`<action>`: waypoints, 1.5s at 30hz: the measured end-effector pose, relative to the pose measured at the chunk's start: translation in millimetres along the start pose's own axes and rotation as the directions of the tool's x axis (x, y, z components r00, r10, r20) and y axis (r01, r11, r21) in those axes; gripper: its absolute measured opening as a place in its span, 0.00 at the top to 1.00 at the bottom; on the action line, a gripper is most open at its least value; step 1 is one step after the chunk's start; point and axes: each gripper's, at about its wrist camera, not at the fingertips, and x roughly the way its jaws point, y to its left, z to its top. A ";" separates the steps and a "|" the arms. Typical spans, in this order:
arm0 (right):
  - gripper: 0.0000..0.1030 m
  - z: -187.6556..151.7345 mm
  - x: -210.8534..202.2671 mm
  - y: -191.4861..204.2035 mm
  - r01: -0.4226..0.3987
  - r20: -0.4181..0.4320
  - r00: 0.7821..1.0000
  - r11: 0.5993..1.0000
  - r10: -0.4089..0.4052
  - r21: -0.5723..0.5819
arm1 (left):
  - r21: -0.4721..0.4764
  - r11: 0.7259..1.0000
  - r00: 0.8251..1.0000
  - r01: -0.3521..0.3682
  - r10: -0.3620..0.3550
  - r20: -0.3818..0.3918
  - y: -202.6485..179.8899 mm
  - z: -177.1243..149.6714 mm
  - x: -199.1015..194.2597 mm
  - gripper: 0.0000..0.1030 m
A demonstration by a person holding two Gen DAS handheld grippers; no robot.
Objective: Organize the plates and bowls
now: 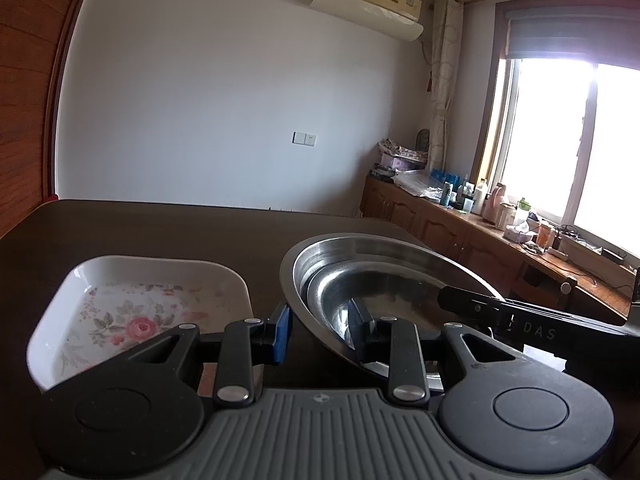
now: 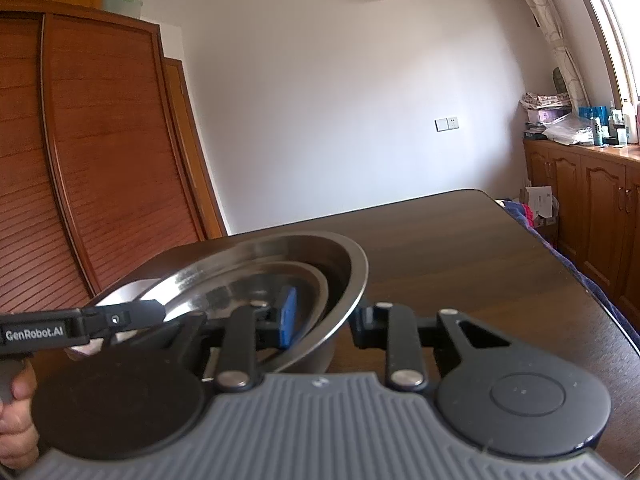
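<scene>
A large steel bowl [image 1: 360,242] [image 2: 356,272] stands on the dark table [image 1: 160,228] with a smaller steel bowl [image 1: 400,292] [image 2: 256,284] nested inside. My left gripper [image 1: 320,328] straddles the near-left rim, one blue pad against the outside and the other inside the inner bowl, shut on both walls. From the opposite side my right gripper [image 2: 324,320] clamps the rim, its blue pad [image 2: 289,316] inside and the other finger under the outer lip. To the left of the bowls lies a white square dish [image 1: 132,312] with a rose pattern.
A wooden wardrobe [image 2: 100,160] rises behind the table's left side. Low cabinets [image 1: 460,232] crowded with bottles and boxes run under the window [image 1: 580,152] on the right. A person's hand [image 2: 16,404] holds the left gripper's handle.
</scene>
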 end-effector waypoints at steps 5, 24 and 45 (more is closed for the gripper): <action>0.71 3.1 -1.1 5.4 -0.008 0.013 1.000 1.000 0.008 -0.008 | 0.007 1.000 1.000 -0.006 0.006 0.016 6.4 9.5 -7.5 0.41; 0.71 20.6 14.4 49.2 -0.130 0.017 0.991 0.991 0.131 -0.043 | -0.034 0.993 0.988 -0.114 0.117 0.099 50.9 31.6 -54.0 0.41; 0.71 11.5 35.8 88.9 -0.207 -0.067 0.977 0.975 0.203 -0.077 | -0.088 0.976 0.975 -0.201 0.208 0.072 85.1 18.5 -60.1 0.41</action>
